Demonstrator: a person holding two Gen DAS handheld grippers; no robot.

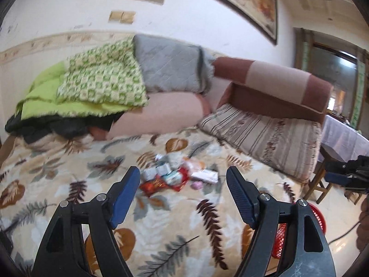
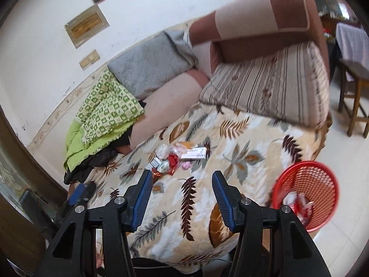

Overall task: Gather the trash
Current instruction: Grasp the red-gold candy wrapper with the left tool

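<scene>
My left gripper (image 1: pixel 183 173) and right gripper (image 2: pixel 182 176) both hang spread wide, holding nothing, above the leaf-patterned blanket (image 1: pixel 69 166). Bare blanket lies between my fingers and the trash pile (image 1: pixel 177 173), which sits mid-blanket, well apart from the striped cushion (image 1: pixel 265 138). The pile is a loose cluster: a red wrapper (image 2: pixel 173 161), a long white box (image 2: pixel 194 153), crumpled whitish bits, perhaps tissue, too blurred to be sure. Only my right view shows the red mesh basket (image 2: pixel 309 180) whole, off the blanket's edge on the floor, with scraps inside.
</scene>
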